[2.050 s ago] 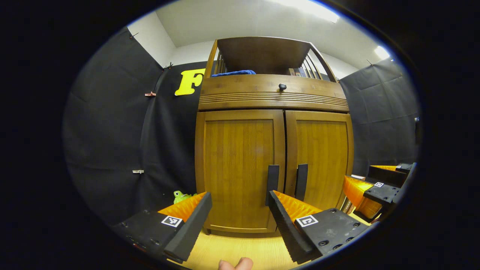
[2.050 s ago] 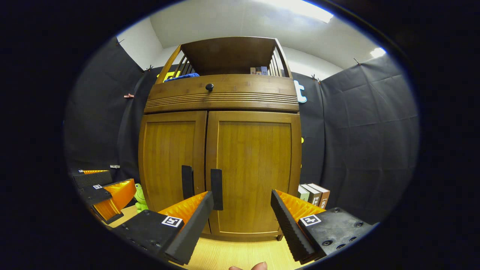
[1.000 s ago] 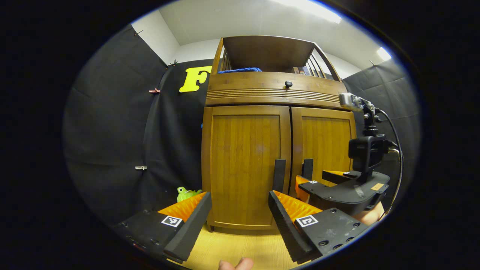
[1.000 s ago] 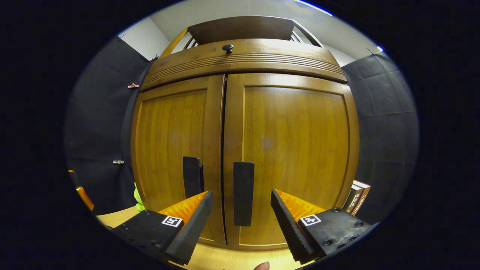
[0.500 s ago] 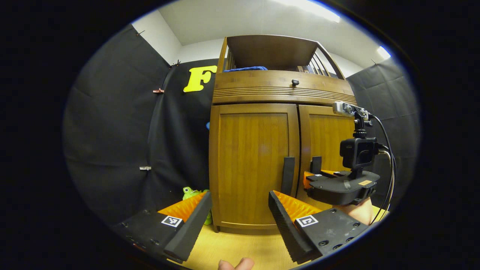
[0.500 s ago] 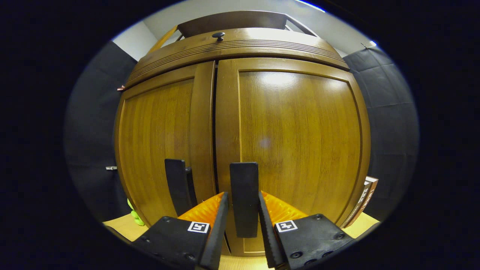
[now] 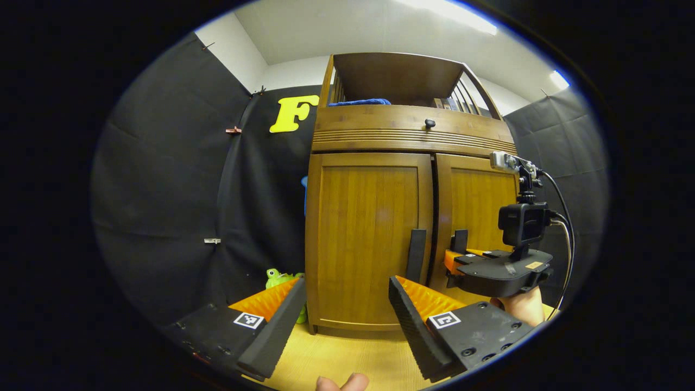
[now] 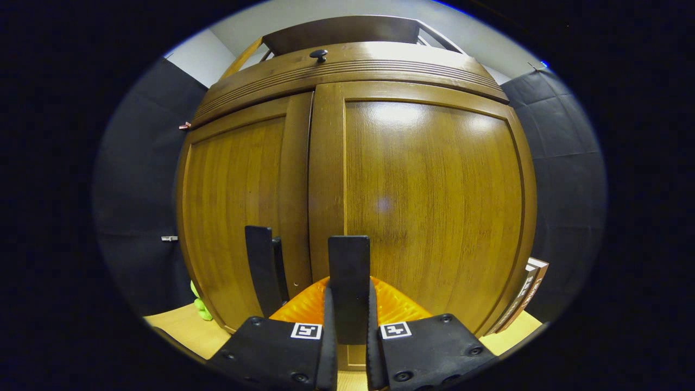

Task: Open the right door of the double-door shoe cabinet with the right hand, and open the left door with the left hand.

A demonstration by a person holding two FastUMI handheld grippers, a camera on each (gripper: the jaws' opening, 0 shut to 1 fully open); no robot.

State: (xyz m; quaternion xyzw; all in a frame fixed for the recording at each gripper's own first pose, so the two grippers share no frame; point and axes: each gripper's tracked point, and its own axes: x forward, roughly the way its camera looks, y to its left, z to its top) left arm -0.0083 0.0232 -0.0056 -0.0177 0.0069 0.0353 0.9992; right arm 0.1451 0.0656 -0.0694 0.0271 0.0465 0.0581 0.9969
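The wooden shoe cabinet (image 7: 407,141) stands ahead with both doors about flush with its front. In the right gripper view my right gripper (image 8: 349,290) is shut on the right door's dark vertical handle (image 8: 349,266), one finger pressed on each side. The left door's handle (image 8: 259,269) stands free just to its left. In the left gripper view my left gripper (image 7: 346,282) is open, empty and held well back from the left door (image 7: 369,239). Its handle (image 7: 416,255) is up and to the right of that gripper's fingertips. The right gripper (image 7: 459,259) is clamped on the right handle (image 7: 460,239).
A green toy frog (image 7: 279,278) sits on the wooden floor (image 7: 347,353) left of the cabinet. Books (image 8: 526,288) lean at its right side. Above the doors is a drawer with a knob (image 7: 430,123), and a blue cloth (image 7: 358,101) lies on the top shelf. A hand (image 7: 521,307) holds the right gripper.
My right gripper moved in to the right door's handle and closed on it. The left gripper stayed open and shifted a little to the left.
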